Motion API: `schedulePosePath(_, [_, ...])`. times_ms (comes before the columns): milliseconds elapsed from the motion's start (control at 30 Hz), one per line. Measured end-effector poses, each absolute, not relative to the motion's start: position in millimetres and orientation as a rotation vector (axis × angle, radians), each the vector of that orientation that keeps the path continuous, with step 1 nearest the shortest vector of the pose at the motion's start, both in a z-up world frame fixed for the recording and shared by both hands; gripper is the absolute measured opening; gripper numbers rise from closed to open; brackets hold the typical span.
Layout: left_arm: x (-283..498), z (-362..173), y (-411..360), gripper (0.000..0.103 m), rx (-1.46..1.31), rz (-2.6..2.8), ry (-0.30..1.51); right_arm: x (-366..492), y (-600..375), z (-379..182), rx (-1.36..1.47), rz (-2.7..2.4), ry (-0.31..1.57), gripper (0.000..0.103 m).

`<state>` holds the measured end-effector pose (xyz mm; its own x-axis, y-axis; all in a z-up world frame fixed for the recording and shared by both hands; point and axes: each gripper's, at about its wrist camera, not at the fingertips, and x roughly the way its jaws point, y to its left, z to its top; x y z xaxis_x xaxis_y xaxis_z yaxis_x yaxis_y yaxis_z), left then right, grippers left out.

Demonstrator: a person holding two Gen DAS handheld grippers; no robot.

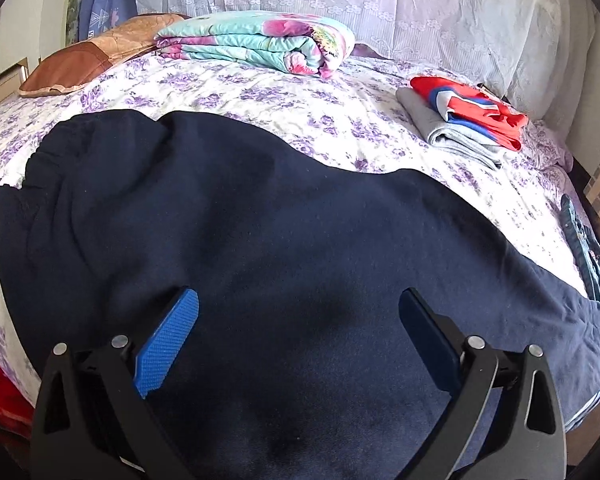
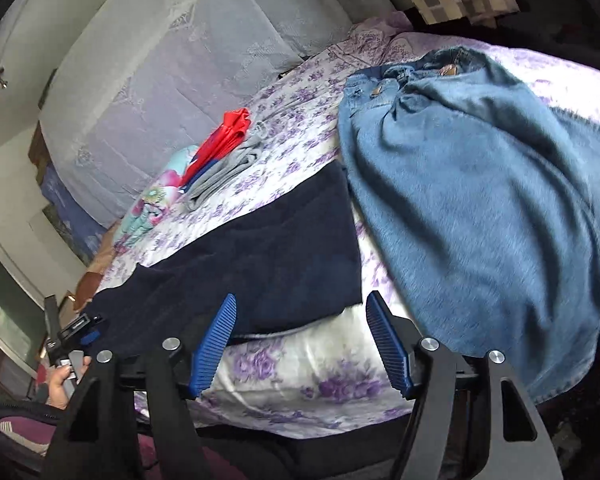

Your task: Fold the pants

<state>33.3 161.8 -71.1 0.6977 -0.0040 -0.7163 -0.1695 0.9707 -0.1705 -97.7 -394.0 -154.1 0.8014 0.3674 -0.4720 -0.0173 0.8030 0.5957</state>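
Dark navy pants (image 1: 260, 240) lie spread flat across the bed, waistband at the left. My left gripper (image 1: 298, 304) is open just above their near part, holding nothing. In the right wrist view the leg end of the navy pants (image 2: 284, 256) lies ahead of my right gripper (image 2: 300, 308), which is open and empty over the bed's near edge. The left gripper (image 2: 80, 332) and the hand holding it show at the far left of that view.
The bed has a purple-flowered sheet (image 1: 260, 92). Blue jeans (image 2: 480, 200) lie crumpled right of the navy pants. A folded grey and red-blue stack (image 1: 464, 120) sits at the back right. A folded floral quilt (image 1: 260, 42) and a brown pillow (image 1: 84, 60) lie at the back.
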Motion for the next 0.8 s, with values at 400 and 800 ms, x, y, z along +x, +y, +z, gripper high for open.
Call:
schedulePosePath(400, [30,-74,156,0.098,-0.190,0.102,0.782,-63,-369,-157,0.729,0.370,0.451,0.074])
schedulePosePath(800, [27,-75,156,0.098,-0.176,0.066,0.756,-31,-341,-118,0.642,0.419,0.456,0.018])
